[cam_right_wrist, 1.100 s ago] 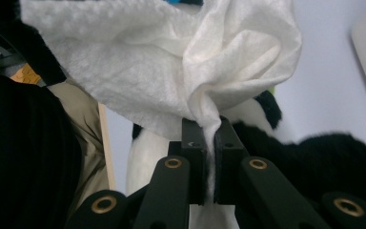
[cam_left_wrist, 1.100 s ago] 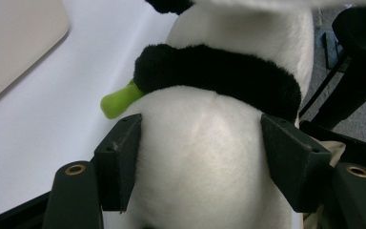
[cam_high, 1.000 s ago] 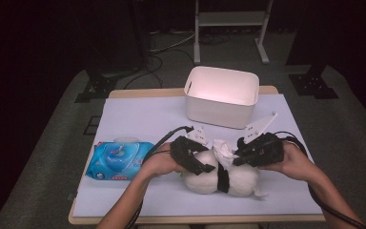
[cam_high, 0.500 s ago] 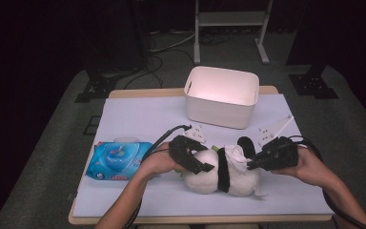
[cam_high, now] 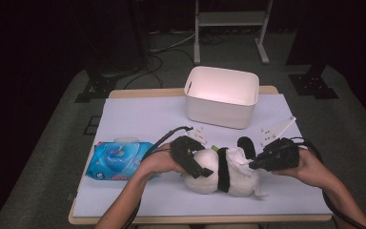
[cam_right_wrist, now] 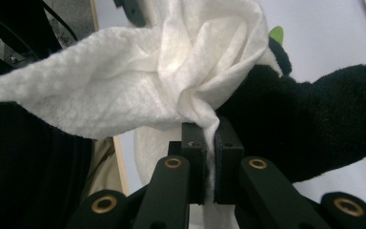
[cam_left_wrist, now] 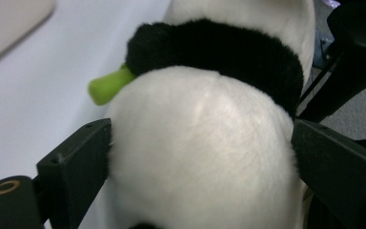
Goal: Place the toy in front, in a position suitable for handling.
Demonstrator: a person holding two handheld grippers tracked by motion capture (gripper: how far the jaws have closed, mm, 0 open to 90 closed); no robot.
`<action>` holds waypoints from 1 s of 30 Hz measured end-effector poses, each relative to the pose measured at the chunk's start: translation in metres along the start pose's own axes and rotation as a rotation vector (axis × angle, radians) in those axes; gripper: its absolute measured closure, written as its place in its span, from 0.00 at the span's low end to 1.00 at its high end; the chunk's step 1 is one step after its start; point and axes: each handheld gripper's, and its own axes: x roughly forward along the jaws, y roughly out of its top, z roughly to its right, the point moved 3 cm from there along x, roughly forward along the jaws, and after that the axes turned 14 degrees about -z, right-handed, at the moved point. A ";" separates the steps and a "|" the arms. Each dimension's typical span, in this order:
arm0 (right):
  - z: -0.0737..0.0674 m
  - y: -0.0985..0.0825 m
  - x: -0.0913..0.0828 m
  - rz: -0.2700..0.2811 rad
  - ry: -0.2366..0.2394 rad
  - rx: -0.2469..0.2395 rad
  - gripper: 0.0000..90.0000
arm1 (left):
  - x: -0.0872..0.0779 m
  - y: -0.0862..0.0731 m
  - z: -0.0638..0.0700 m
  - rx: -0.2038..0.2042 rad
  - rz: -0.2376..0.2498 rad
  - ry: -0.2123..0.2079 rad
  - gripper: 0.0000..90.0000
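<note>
The right gripper (cam_right_wrist: 205, 143) was clamped shut on a white wipe (cam_right_wrist: 138, 81) draped against the plush panda (cam_high: 224, 169). The left gripper (cam_left_wrist: 200, 157) straddled the panda's white body, its jaws having just been opening wide, both pads against the fur. The panda lay on the desk (cam_high: 138, 114) in front of the white bin (cam_high: 221, 95); a blue wipes pack (cam_high: 116, 160) lay left of the panda.

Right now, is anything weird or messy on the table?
Nothing spilled or broken. The panda toy lies on its side while the right gripper wipes it with a white wipe; the wipes pack sits flat.
</note>
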 end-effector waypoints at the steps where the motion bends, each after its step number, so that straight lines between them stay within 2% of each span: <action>1: 0.000 0.000 0.000 0.002 -0.001 0.001 0.95 | 0.002 0.001 0.000 0.007 -0.006 0.008 0.08; 2: 0.001 0.001 0.001 0.002 -0.002 0.000 0.95 | 0.002 0.001 0.000 0.010 -0.005 0.015 0.11; 3: 0.001 0.001 0.000 0.003 -0.004 -0.003 0.95 | 0.000 0.002 -0.001 -0.005 -0.001 0.027 0.19; 5: 0.003 0.001 -0.001 0.012 -0.011 0.008 0.95 | -0.004 0.002 -0.002 0.004 0.009 0.040 0.31; 8: 0.006 0.003 -0.005 0.023 -0.025 0.010 0.95 | -0.007 0.004 -0.004 0.015 0.018 0.058 0.37; 11: 0.009 0.007 -0.008 0.020 -0.053 0.004 0.95 | -0.012 0.006 -0.009 0.024 0.022 0.077 0.38; 13: 0.011 0.008 -0.009 0.020 -0.053 0.003 0.95 | -0.014 0.008 -0.011 0.024 0.031 0.090 0.38; 15: 0.018 0.012 -0.012 0.031 -0.056 0.014 0.95 | -0.019 0.010 -0.017 0.041 0.037 0.117 0.39; 16: 0.022 0.014 -0.012 0.026 -0.064 0.013 0.95 | -0.019 0.010 -0.017 0.041 0.037 0.117 0.39; 18: 0.026 0.017 -0.012 0.027 -0.062 0.019 0.95 | -0.023 0.012 -0.027 0.068 0.037 0.149 0.40; 21: 0.034 0.024 -0.011 0.021 -0.069 0.022 0.95 | -0.023 0.013 -0.033 0.072 0.041 0.154 0.40; 23: 0.040 0.029 -0.013 0.030 -0.071 0.028 0.95 | -0.021 0.012 -0.038 0.076 0.059 0.140 0.40; 26: 0.048 0.036 -0.018 0.054 -0.081 0.039 0.95 | -0.020 0.009 -0.036 0.081 0.069 0.139 0.40; 30: 0.054 0.041 -0.012 0.035 -0.076 0.057 0.95 | -0.018 0.004 -0.030 0.086 0.053 0.139 0.38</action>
